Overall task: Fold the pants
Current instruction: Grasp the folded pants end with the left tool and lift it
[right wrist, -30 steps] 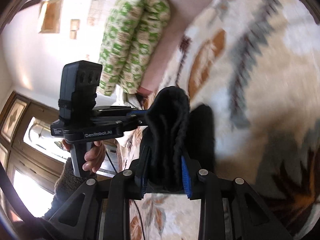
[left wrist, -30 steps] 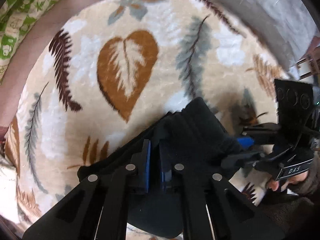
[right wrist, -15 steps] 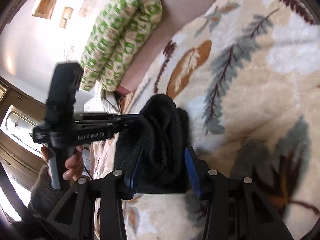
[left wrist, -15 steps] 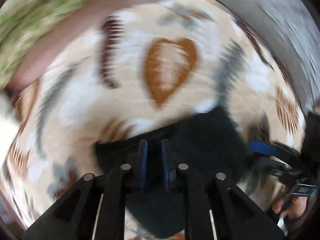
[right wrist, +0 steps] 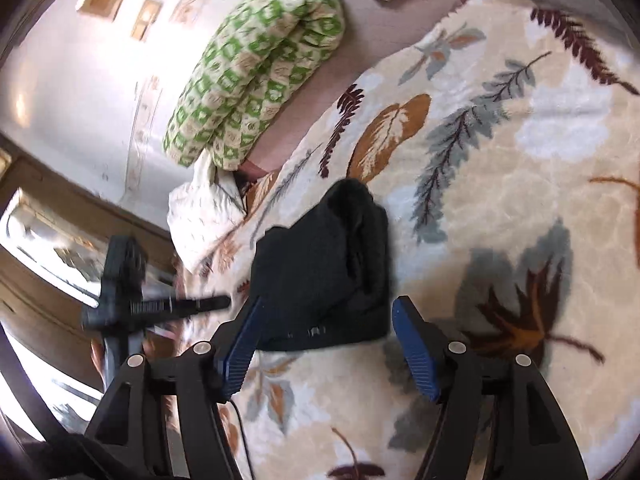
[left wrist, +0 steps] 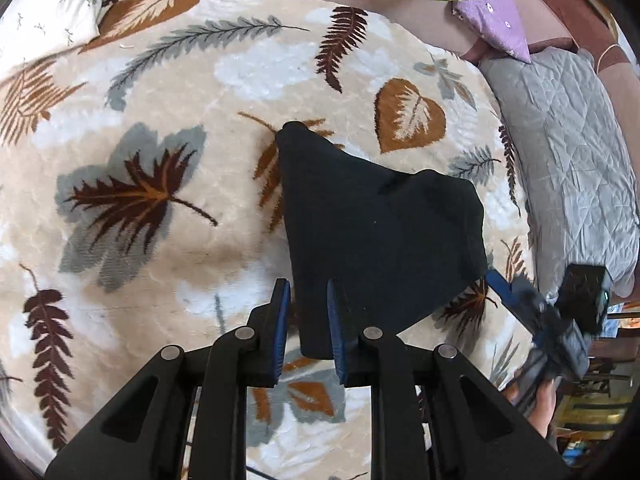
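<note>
The black pants [left wrist: 376, 224] lie folded in a compact bundle on the leaf-patterned blanket [left wrist: 160, 128]. My left gripper [left wrist: 306, 292] sits at the bundle's near edge with its jaws slightly apart and the fabric edge between them, not pinched. My right gripper [right wrist: 326, 312] is wide open just short of the pants [right wrist: 324, 268], with nothing between its pads. The right gripper also shows in the left wrist view [left wrist: 560, 320], blurred, beside the bundle's right corner. The left gripper shows blurred in the right wrist view [right wrist: 160, 304].
A green patterned quilt roll [right wrist: 256, 64] and a white pillow [right wrist: 204, 216] lie along the bed's far edge. A purple pillow [left wrist: 492, 20] and a grey quilted cover [left wrist: 568, 140] lie past the blanket. A window is behind the left hand.
Both grippers held the pants raised and shut on the fabric. The bundle now lies on the blanket, the right jaws have opened wide and the left jaws have parted; both pulled back.
</note>
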